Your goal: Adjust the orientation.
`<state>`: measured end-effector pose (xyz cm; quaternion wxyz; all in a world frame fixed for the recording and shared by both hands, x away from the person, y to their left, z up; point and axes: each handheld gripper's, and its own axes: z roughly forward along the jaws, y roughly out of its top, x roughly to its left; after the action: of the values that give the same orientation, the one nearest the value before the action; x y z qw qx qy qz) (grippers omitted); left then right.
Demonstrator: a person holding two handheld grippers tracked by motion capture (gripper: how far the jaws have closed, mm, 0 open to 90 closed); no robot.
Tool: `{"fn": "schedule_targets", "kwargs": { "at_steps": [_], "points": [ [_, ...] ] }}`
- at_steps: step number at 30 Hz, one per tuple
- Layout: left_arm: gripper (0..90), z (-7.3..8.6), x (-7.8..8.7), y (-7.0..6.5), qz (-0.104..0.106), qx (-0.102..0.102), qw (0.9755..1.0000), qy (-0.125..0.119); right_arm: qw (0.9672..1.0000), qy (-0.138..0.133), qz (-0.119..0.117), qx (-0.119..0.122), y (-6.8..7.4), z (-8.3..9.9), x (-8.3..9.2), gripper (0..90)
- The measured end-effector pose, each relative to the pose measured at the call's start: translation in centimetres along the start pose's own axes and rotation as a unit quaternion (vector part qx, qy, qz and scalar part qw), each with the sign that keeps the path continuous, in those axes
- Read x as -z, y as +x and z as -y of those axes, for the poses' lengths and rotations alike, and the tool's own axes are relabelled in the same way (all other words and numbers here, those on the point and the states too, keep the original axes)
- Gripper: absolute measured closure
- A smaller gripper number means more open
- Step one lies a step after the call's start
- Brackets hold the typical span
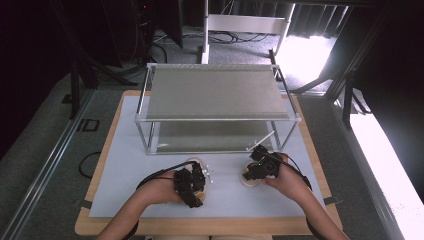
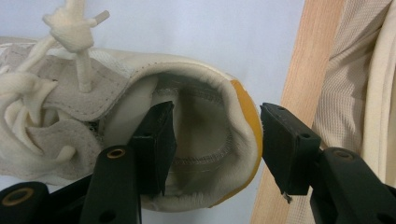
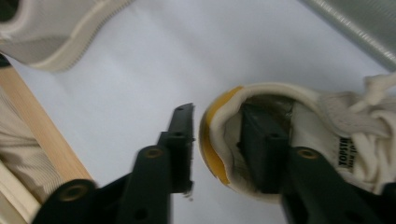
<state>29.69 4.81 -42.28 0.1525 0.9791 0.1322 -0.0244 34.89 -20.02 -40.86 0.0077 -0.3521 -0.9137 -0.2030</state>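
Both cream lace-up sneakers with yellow heel patches sit on the white mat before the metal shelf rack (image 1: 215, 95), the left gripper (image 2: 215, 149) clamping one shoe's (image 2: 140, 116) heel collar and the right gripper (image 3: 224, 144) straddling the other's (image 3: 289, 135) heel, jaws not quite pinching, probably for lifting both onto the shelf.

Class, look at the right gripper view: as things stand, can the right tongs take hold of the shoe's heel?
Probably yes. The right tongs straddle the heel of the right shoe, one jaw inside the opening, one outside the yellow heel patch, with nothing between.
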Motion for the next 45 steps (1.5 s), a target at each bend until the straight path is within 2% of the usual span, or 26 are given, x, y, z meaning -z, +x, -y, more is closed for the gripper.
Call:
{"fn": "schedule_targets", "kwargs": {
  "at_steps": [2,5,8,14,20,23,27,29,31,34,35,38,40,41,42,45],
  "points": [
    [45.6,0.0,0.0,0.0,0.001,0.002,1.0,-0.001,0.9999,0.012,-0.003,0.0,-0.1,-0.1,-0.4,72.6],
    [45.6,0.0,0.0,0.0,0.003,0.003,1.0,0.0,0.9998,0.017,-0.009,-0.003,-0.1,-0.2,-0.8,74.2],
    [45.7,0.0,0.0,0.0,0.003,0.003,1.0,0.001,0.9998,0.02,-0.005,0.008,0.1,-0.3,-0.7,75.8],
    [45.7,0.0,0.1,0.1,0.005,0.003,1.0,0.002,0.9986,0.029,0.006,0.043,0.5,-0.4,-0.3,75.6],
    [45.7,0.0,0.1,0.1,0.005,0.003,1.0,0.001,0.9935,0.032,0.004,0.109,1.5,-0.5,0.0,74.9],
    [45.7,0.0,0.1,0.1,0.005,0.004,1.0,0.0,0.9877,0.041,0.0,0.151,2.2,-0.8,0.1,75.0],
    [45.8,0.0,0.1,0.1,0.005,0.006,1.0,-0.003,0.9789,0.049,-0.02,0.198,3.1,-1.2,0.4,74.9],
    [45.8,0.0,0.1,0.1,0.005,0.008,1.0,-0.003,0.972,0.052,-0.032,0.227,3.6,-1.3,0.5,74.9],
    [45.8,0.0,0.1,0.1,0.006,0.008,0.9999,-0.004,0.9623,0.055,-0.049,0.262,4.2,-1.3,0.5,74.9],
    [45.9,0.0,0.0,0.1,0.005,0.008,1.0,-0.003,0.9494,0.057,-0.079,0.298,5.0,-1.3,0.5,74.5],
    [45.8,0.0,0.1,0.1,0.005,0.008,0.9999,-0.003,0.9452,0.061,-0.085,0.309,5.3,-1.3,0.4,74.4],
    [45.8,0.0,0.1,0.0,0.004,0.007,1.0,-0.002,0.9361,0.072,-0.084,0.334,6.1,-1.3,-0.1,74.2],
    [45.8,0.0,0.0,0.0,0.004,0.01,0.9999,-0.004,0.9337,0.077,-0.078,0.341,6.2,-1.3,-0.5,74.2],
    [45.8,0.0,0.0,0.0,0.004,0.01,0.9999,-0.003,0.9336,0.084,-0.074,0.341,6.3,-1.3,-0.7,74.3],
    [45.9,0.0,0.0,-0.1,0.004,0.009,0.9999,-0.003,0.9319,0.086,-0.074,0.344,6.3,-1.2,-1.0,74.2],
    [46.0,0.0,-0.1,-0.1,0.008,0.011,0.9999,-0.006,0.9305,0.093,-0.08,0.345,6.2,-1.0,-1.6,74.6]
  ]
}}
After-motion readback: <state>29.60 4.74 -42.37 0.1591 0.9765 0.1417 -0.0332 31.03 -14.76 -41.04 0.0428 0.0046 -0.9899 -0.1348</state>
